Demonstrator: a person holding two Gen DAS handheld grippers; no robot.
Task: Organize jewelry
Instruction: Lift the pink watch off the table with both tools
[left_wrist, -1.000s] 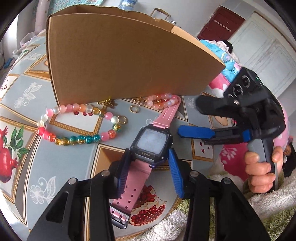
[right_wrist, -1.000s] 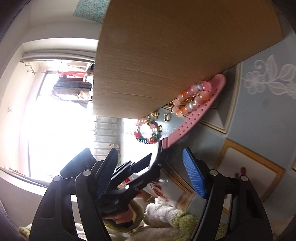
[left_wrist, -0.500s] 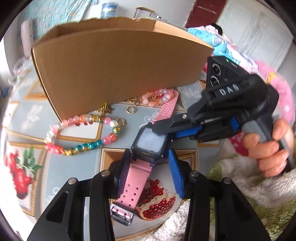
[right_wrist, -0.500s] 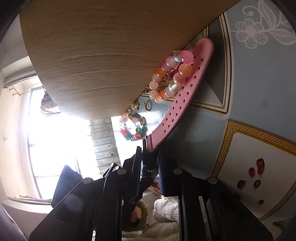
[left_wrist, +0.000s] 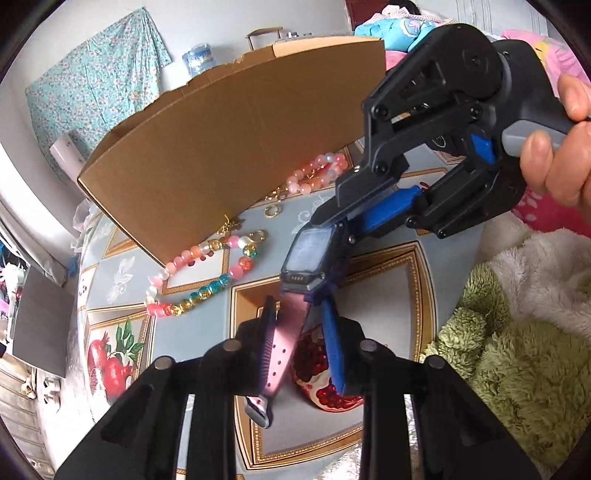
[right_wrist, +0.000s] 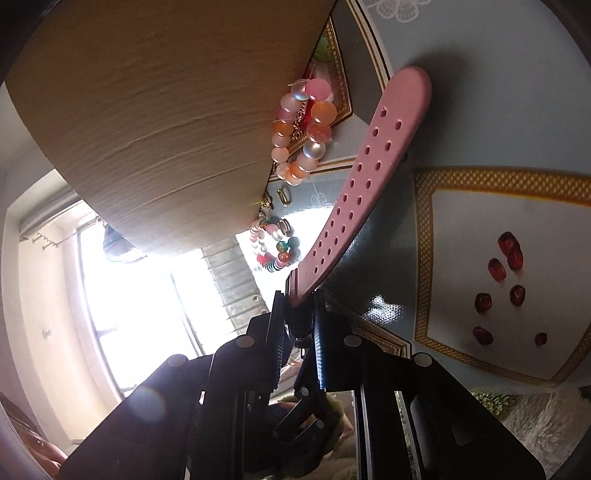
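A pink watch (left_wrist: 308, 254) with a dark square face hangs tilted above the patterned table (left_wrist: 388, 280). My right gripper (left_wrist: 332, 223) reaches in from the upper right and is shut on it beside the face. In the right wrist view the right gripper's (right_wrist: 299, 314) pads clamp the root of the holed strap (right_wrist: 369, 166). My left gripper (left_wrist: 301, 332) straddles the other strap with its jaws closing. One pad touches the strap; a thin gap shows at the other. A multicoloured bead bracelet (left_wrist: 207, 273) and a peach one (left_wrist: 317, 177) lie against a cardboard box (left_wrist: 229, 147).
The box (right_wrist: 147, 110) stands close behind the watch, walling off the far side. A small gold ring (left_wrist: 272, 211) and gold clasps lie by its base. A fluffy green and white blanket (left_wrist: 517, 350) borders the table on the right. A hand (left_wrist: 561, 155) holds the right gripper's handle.
The right gripper came in and shut on the watch by its face. The watch rose off the table and tipped on edge. The left jaws narrowed around the strap, and both views rolled.
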